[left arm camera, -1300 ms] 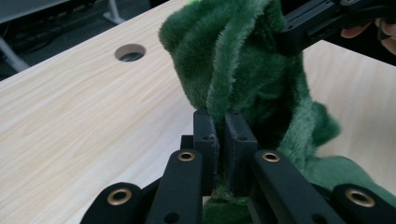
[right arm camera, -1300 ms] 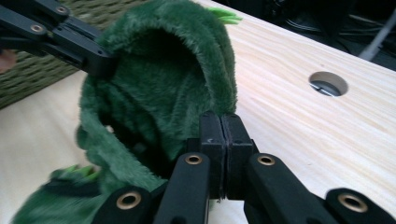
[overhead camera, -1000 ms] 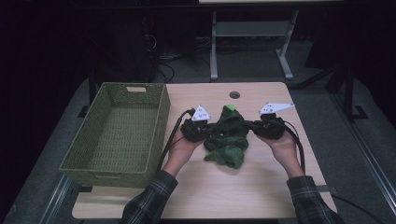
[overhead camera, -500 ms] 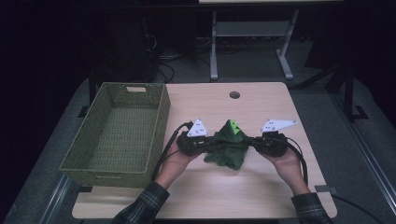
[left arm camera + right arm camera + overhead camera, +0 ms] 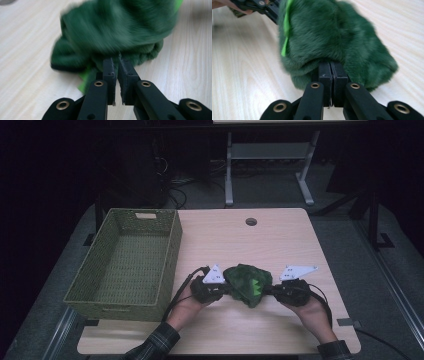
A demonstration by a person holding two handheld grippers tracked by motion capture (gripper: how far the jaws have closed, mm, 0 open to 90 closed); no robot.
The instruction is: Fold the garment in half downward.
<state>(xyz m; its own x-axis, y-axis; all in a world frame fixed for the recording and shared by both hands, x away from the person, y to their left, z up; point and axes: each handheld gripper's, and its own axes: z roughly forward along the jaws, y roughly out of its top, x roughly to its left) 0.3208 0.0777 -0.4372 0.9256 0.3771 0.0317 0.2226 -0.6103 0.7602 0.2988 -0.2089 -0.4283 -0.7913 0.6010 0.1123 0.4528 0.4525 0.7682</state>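
A bundle of dark green furry cloth [image 5: 247, 284] lies near the front edge of the pale wooden worktop [image 5: 280, 240], pinched from both sides. From the high view, the left tool [image 5: 226, 290] grips its left end and the right tool [image 5: 269, 290] its right end, each held in one of the person's hands, with a woven green basket [image 5: 125, 262] standing well apart to the left.

The left gripper view adds what the high view cannot: the jaws nearly together, clamped on a fold of the cloth, and a bright green strip [image 5: 85, 80] hanging beneath the fabric, though blur makes it hard to tell whether it is a ribbon or a lining. The right gripper view shows its jaws pressed tight on the plush pile, another bright green strip [image 5: 285, 32] running down the cloth. No writing or labels are legible anywhere.
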